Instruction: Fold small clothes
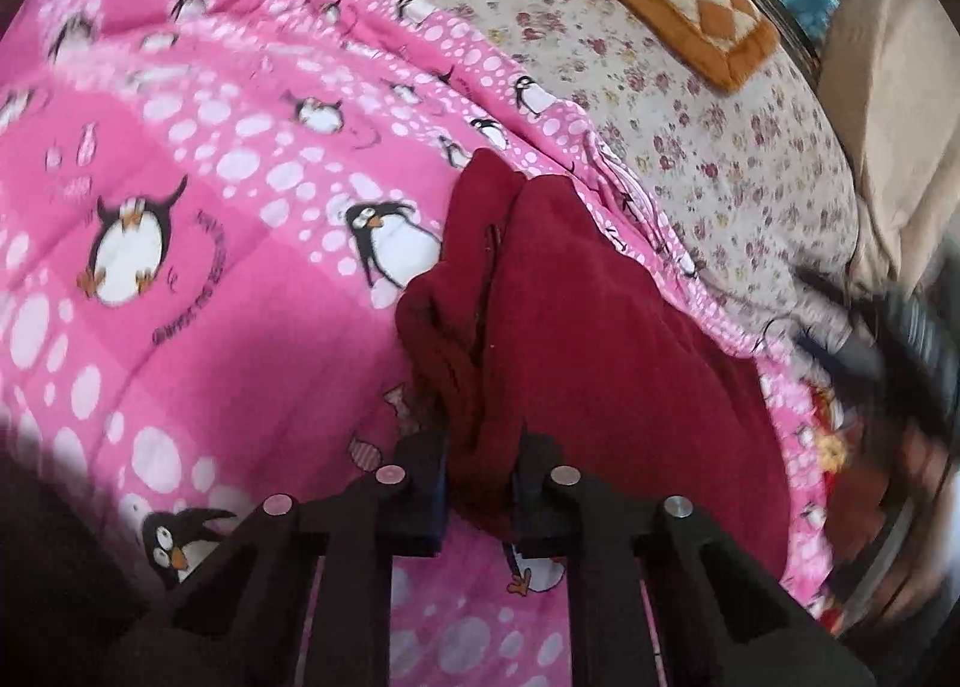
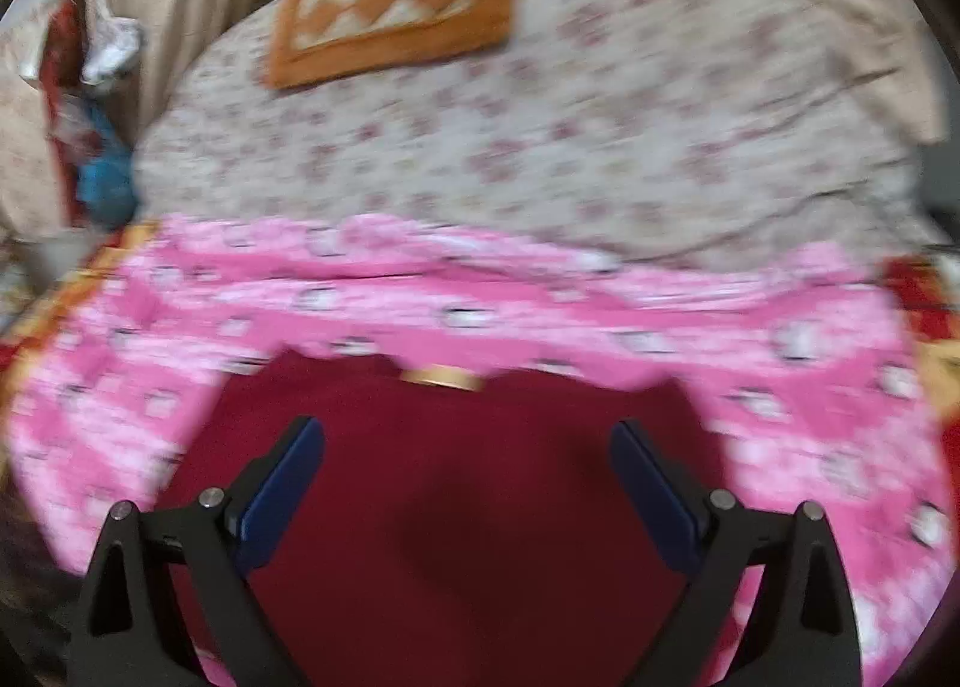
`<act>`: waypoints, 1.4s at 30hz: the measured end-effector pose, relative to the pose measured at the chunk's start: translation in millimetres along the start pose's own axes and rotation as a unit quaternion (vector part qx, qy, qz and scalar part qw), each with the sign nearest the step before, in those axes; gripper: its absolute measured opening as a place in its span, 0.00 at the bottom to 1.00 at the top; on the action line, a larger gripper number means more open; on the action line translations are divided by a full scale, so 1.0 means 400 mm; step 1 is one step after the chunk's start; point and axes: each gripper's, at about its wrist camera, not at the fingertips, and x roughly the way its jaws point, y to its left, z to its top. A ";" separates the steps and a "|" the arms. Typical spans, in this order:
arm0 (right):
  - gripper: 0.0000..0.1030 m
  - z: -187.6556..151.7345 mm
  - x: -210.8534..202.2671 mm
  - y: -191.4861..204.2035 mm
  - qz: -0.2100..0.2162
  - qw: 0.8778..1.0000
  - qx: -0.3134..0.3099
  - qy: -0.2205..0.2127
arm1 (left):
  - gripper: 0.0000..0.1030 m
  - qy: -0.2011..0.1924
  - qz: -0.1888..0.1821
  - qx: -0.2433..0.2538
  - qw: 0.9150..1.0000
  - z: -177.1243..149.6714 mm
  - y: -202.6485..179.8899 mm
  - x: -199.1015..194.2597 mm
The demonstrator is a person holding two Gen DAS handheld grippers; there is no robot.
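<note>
Dark red garment (image 1: 600,327), soft and bunched, lies on pink quilt (image 1: 210,177).

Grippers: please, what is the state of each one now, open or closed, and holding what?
Left gripper: closed on the dark red garment.
Right gripper: open, holding nothing, above the garment.

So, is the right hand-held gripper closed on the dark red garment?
No, the right hand-held gripper stands wide open above the dark red garment, and its blue pads press on nothing.
</note>
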 end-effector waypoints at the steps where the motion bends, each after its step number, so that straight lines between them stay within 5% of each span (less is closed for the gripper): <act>1: 0.95 0.020 0.040 0.025 0.032 0.999 -0.002 0.027 | 0.00 -0.010 0.008 0.025 1.000 -0.002 -0.018 -0.006; 8: 0.94 0.104 0.333 0.226 0.144 0.966 -0.041 0.211 | 0.00 -0.065 0.011 0.119 0.991 -0.002 -0.092 -0.049; 15: 0.90 0.139 0.485 0.330 0.075 0.952 -0.030 0.294 | 0.00 -0.090 -0.026 0.169 0.981 0.004 -0.144 -0.071; 20: 0.89 0.141 0.517 0.395 0.028 0.941 -0.088 0.327 | 0.00 -0.086 -0.047 0.179 0.979 0.010 -0.159 -0.070; 27: 0.66 0.136 0.563 0.421 -0.059 0.915 -0.155 0.368 | 0.00 -0.083 -0.061 0.179 0.978 0.012 -0.157 -0.072; 32: 0.66 0.178 0.507 0.405 -0.039 0.927 -0.140 0.347 | 0.00 -0.079 -0.068 0.174 0.979 0.014 -0.154 -0.072; 42: 0.69 0.137 0.524 0.418 -0.050 0.910 -0.153 0.383 | 0.00 -0.075 -0.080 0.172 0.979 0.014 -0.152 -0.074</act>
